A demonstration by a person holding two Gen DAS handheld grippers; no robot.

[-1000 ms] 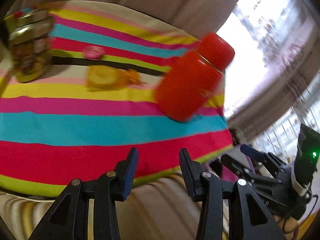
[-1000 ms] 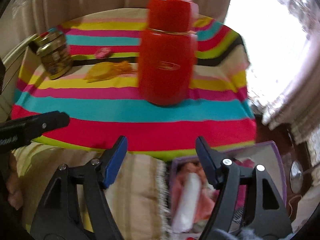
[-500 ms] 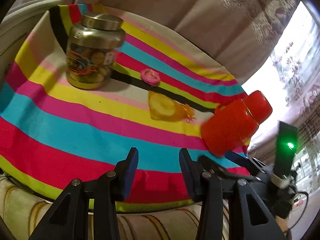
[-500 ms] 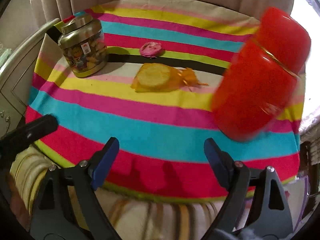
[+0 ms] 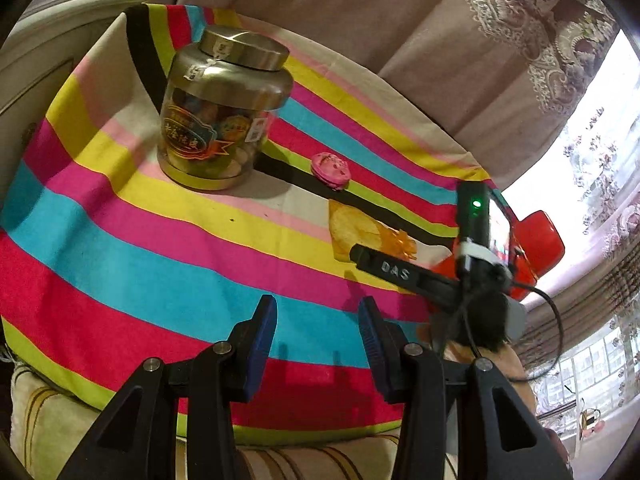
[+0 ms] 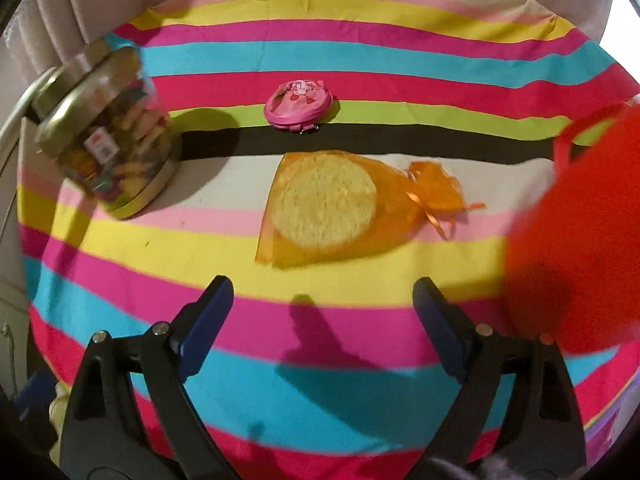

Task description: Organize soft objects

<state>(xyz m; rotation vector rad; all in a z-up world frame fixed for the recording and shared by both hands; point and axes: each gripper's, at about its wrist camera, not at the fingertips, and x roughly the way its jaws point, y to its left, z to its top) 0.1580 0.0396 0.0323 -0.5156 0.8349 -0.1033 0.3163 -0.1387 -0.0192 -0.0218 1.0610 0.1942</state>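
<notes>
An orange mesh pouch (image 6: 324, 208) with a round yellow puff inside lies flat in the middle of the striped tablecloth (image 6: 360, 56). A small round pink pouch (image 6: 298, 106) sits just behind it. My right gripper (image 6: 324, 312) hovers above the cloth just short of the orange pouch, jaws opening wide, nothing between them. My left gripper (image 5: 318, 332) hangs over the cloth's near part, partly open and holding nothing. In the left wrist view, the orange pouch (image 5: 360, 232) and pink pouch (image 5: 331, 166) lie ahead to the right, with a right gripper finger (image 5: 384, 266) beside the orange one.
A glass jar with a gold lid (image 5: 220, 112) stands at the left back of the table, also in the right wrist view (image 6: 108, 136). A tall red container (image 6: 580, 240) stands close on the right. Curtains (image 5: 400, 20) hang behind the table.
My right gripper has moved forward and down towards the orange pouch while its jaws widened. The left view has swung left onto the jar, and the right gripper now shows in it.
</notes>
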